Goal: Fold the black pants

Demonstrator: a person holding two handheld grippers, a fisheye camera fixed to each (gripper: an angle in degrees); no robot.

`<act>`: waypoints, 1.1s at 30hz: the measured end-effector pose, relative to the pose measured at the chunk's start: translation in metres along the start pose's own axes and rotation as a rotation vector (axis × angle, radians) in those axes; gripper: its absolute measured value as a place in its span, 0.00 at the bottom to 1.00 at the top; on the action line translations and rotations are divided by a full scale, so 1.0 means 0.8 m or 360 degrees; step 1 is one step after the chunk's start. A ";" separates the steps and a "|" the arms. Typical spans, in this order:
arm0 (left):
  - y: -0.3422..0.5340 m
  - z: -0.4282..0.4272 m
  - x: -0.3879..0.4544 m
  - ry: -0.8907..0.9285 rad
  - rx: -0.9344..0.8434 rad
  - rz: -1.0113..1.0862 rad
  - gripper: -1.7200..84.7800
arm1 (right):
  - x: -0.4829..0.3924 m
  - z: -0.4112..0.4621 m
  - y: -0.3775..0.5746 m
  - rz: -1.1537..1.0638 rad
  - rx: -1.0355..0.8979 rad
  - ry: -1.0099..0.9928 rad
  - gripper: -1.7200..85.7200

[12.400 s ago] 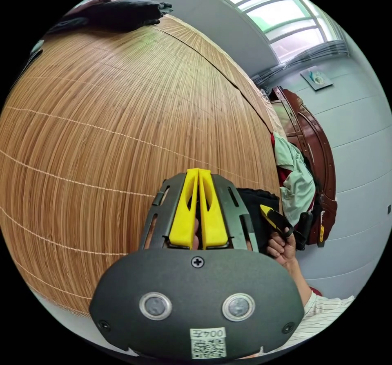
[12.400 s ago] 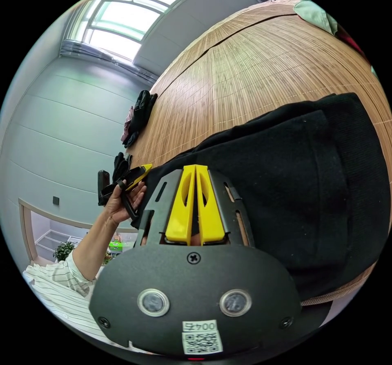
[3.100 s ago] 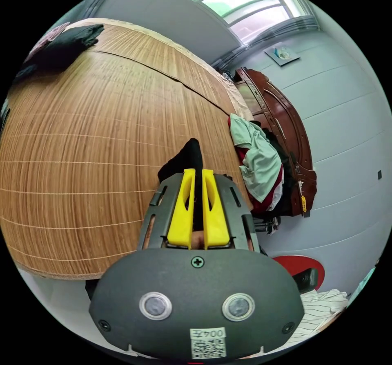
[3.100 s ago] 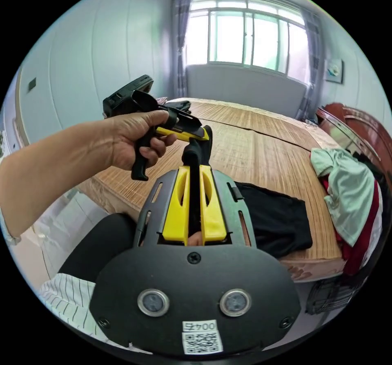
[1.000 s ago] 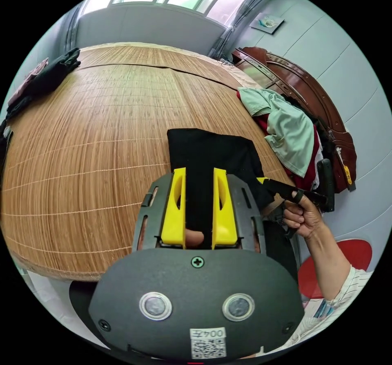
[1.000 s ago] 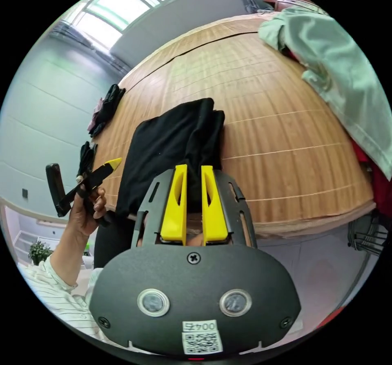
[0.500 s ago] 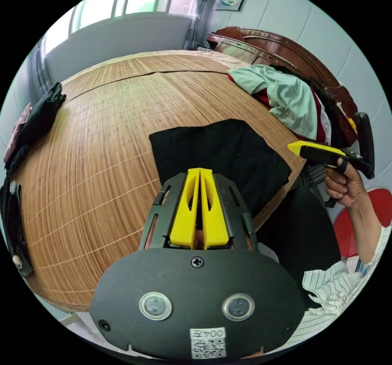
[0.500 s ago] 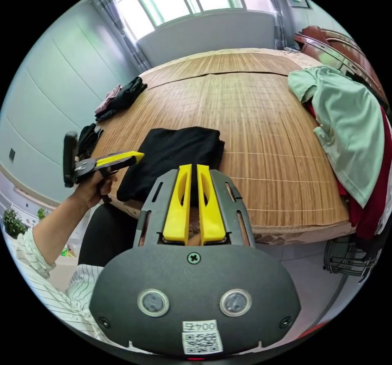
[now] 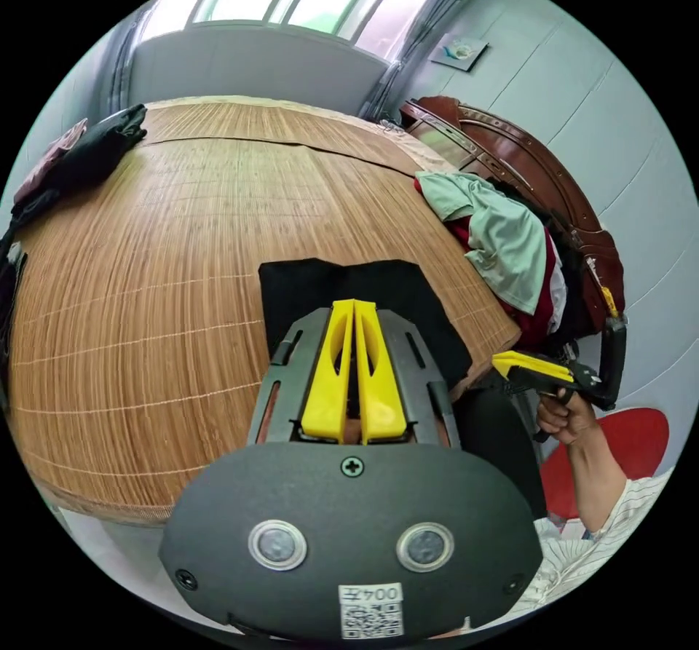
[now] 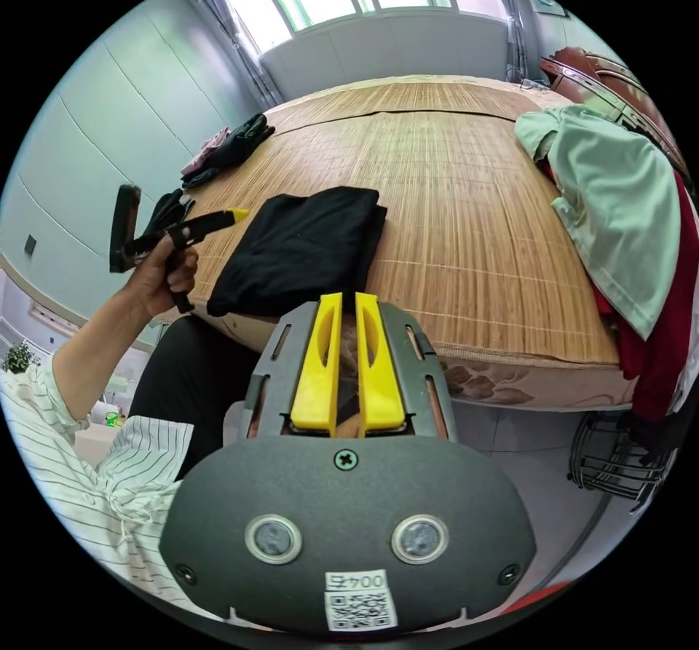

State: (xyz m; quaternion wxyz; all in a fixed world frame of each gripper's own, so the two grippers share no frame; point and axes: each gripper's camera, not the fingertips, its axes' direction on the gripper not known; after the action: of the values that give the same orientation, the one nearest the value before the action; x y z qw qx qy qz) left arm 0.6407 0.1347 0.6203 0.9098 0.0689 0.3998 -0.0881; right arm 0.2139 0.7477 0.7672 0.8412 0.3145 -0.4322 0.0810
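The black pants (image 10: 302, 246) lie folded into a compact rectangle at the near edge of the bamboo mat (image 10: 466, 191). Left gripper (image 9: 354, 308) and right gripper (image 10: 341, 300): jaws together, empty, clear of the fabric. Folding appears complete.

Folded black pants (image 9: 306, 290) on bamboo mat (image 9: 145, 242), closed left tool (image 9: 354, 309) above.
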 end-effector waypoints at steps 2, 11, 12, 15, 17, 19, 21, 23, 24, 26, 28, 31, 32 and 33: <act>-0.020 0.022 0.016 0.0031 -0.0082 0.0031 0.02 | -0.016 0.020 0.003 0.0002 0.0001 -0.0029 0.10; -0.096 0.101 0.099 0.0082 -0.0310 0.0236 0.02 | -0.059 0.069 0.002 -0.0025 0.0005 0.0002 0.10; -0.103 0.109 0.101 0.0063 -0.0320 0.0231 0.02 | -0.061 0.072 0.003 -0.0025 0.0004 -0.0004 0.10; -0.115 0.133 0.100 -0.0012 -0.0347 0.0223 0.02 | -0.075 0.088 0.008 -0.0058 -0.0021 0.0049 0.07; -0.117 0.152 0.098 -0.0060 -0.0413 0.0214 0.02 | -0.082 0.101 0.016 -0.0047 -0.0044 0.0146 0.04; -0.112 0.166 0.097 -0.0112 -0.0436 0.0227 0.02 | -0.085 0.108 0.022 -0.0031 -0.0040 0.0134 0.04; -0.107 0.169 0.097 -0.0108 -0.0402 0.0221 0.02 | -0.088 0.116 0.026 -0.0012 -0.0043 0.0117 0.03; -0.107 0.159 0.096 -0.0058 -0.0395 0.0198 0.02 | -0.094 0.117 0.027 -0.0002 -0.0041 0.0087 0.03; -0.108 0.144 0.097 -0.0008 -0.0364 0.0208 0.02 | -0.096 0.114 0.027 0.0000 -0.0038 0.0075 0.03; -0.105 0.104 0.097 0.0053 -0.0276 0.0280 0.02 | -0.106 0.089 0.026 0.0010 0.0017 0.0089 0.02; -0.092 0.060 0.093 0.0048 -0.0204 0.0377 0.02 | -0.116 0.071 0.024 -0.0013 0.0050 0.0132 0.02; -0.045 -0.001 0.072 -0.0094 -0.0117 0.0445 0.02 | -0.142 0.060 0.007 -0.0122 0.0035 0.0198 0.01; -0.022 -0.013 0.061 -0.0152 -0.0115 0.0439 0.02 | -0.156 0.060 -0.003 -0.0165 0.0041 0.0223 0.01; 0.002 -0.018 0.049 -0.0203 -0.0134 0.0423 0.02 | -0.162 0.061 -0.009 -0.0182 0.0043 0.0241 0.01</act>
State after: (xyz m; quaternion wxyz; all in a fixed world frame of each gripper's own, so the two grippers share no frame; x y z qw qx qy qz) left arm 0.6569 0.1346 0.5817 0.9391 0.0773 0.3318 0.0458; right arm 0.1041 0.7304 0.6838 0.8704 0.3430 -0.3477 0.0620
